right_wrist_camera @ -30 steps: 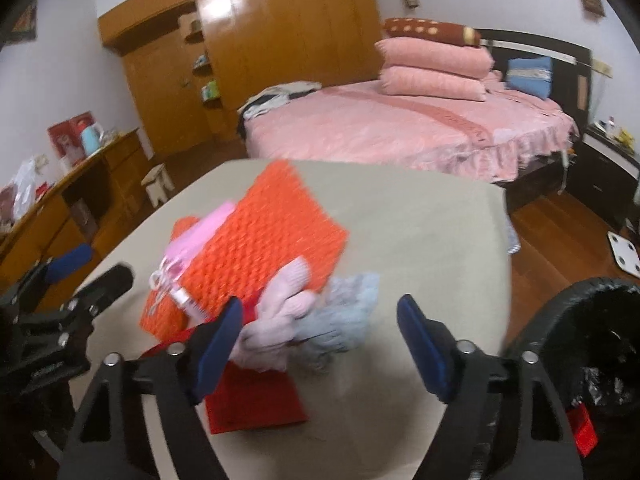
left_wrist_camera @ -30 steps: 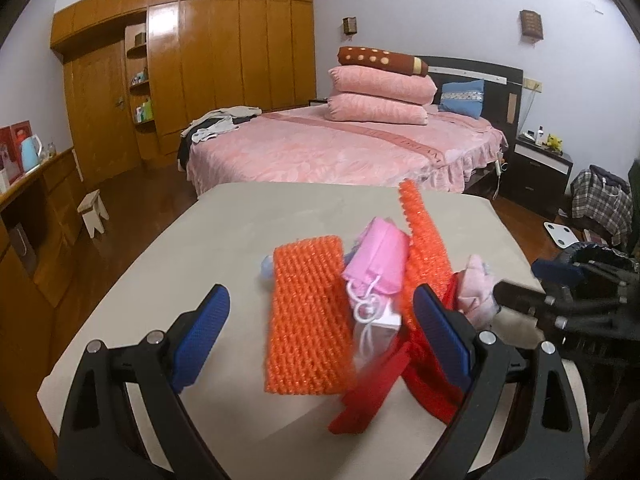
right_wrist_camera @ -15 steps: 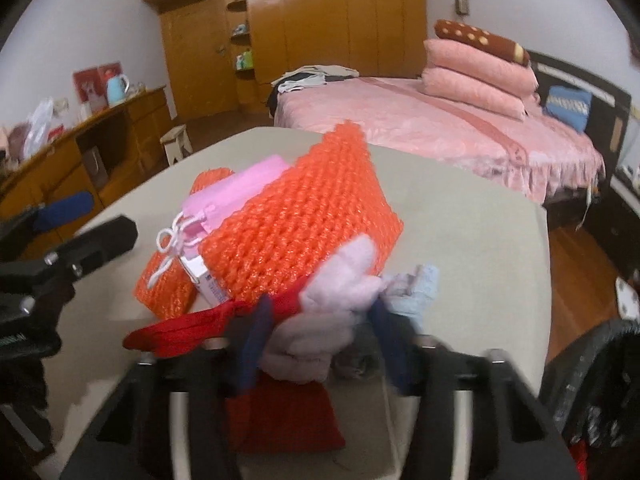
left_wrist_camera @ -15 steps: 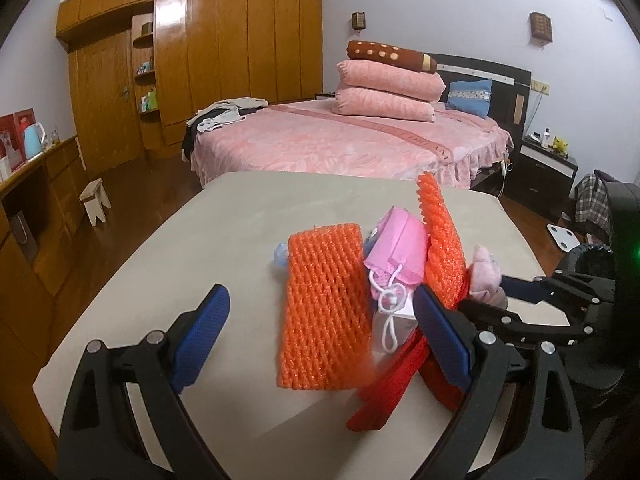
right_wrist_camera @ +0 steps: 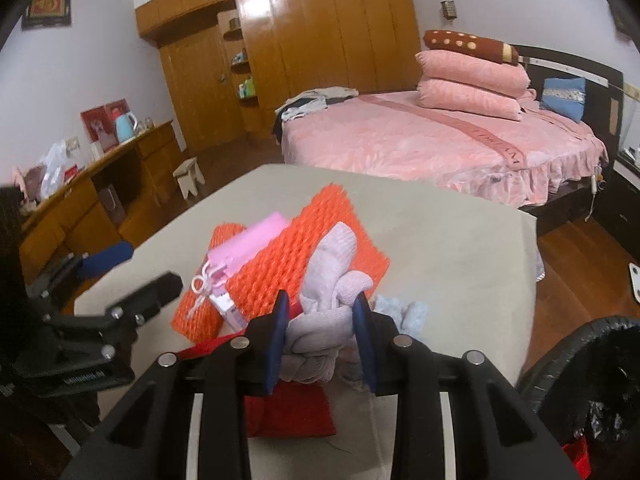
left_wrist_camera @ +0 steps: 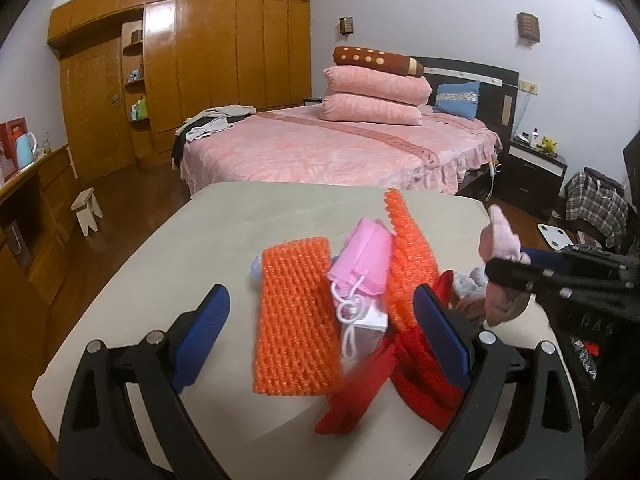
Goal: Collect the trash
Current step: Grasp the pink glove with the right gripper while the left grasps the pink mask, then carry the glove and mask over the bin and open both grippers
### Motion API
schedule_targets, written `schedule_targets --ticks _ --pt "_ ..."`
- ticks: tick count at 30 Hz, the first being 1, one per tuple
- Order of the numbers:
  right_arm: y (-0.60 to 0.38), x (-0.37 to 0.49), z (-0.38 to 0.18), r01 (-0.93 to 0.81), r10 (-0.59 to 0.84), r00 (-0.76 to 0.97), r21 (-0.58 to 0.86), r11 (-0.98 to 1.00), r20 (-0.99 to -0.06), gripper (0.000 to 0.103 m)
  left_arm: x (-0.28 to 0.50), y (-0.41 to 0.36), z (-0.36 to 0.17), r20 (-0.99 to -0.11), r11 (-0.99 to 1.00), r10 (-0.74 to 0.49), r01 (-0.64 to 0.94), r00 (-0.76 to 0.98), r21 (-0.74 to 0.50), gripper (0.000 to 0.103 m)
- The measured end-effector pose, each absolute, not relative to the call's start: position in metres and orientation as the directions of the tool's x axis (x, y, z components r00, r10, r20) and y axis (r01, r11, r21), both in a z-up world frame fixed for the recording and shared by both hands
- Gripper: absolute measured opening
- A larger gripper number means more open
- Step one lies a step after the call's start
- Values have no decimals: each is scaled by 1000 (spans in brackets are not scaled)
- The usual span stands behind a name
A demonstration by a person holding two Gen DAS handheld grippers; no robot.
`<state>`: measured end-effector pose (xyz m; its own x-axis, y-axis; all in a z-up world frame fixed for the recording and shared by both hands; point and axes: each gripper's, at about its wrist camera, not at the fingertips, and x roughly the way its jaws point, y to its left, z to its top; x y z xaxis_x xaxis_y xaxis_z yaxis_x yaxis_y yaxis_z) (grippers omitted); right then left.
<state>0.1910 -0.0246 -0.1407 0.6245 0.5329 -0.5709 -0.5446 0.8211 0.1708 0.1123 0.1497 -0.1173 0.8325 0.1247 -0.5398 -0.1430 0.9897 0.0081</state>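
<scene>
Two grippers work over the beige desk [right_wrist_camera: 440, 240], with a black-lined trash bin [right_wrist_camera: 592, 380] just off its edge, to the right of the right gripper's fingers; inside it only crumpled foil-like scraps and something red show. The right gripper [right_wrist_camera: 322, 340] has just been closing, and its blue fingers [right_wrist_camera: 278, 336] now pinch a bundle of pale pink socks [right_wrist_camera: 328, 280], lifted clear of the pile ahead. To do this step well, I would keep the pinch firm and carry the bundle rightward over the bin before letting go, so that loose ends do not drag the orange foam nets [left_wrist_camera: 296, 312] along. The left gripper [left_wrist_camera: 320, 332] hovers with fingers spread around the nets and the pink pouch [left_wrist_camera: 366, 260], touching neither.
</scene>
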Motion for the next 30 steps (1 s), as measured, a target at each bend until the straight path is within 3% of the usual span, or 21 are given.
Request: schedule_targets --ticks 16,21,25,30 --pt "-36 218 -142 -516 504 640 161 841 -580 32 167 142 -131 -581 997 62 -81 812 -8 54" --pt "-34 219 -145 -516 498 636 155 843 -589 32 177 142 -140 -614 998 14 -44 789 -34 14" --pt "-36 219 -143 -515 501 639 159 842 -584 32 172 143 -135 -600 998 13 -45 800 -37 4" --pt "-38 214 -129 -523 515 651 161 837 -558 32 158 147 -115 -563 996 26 -67 826 -52 2"
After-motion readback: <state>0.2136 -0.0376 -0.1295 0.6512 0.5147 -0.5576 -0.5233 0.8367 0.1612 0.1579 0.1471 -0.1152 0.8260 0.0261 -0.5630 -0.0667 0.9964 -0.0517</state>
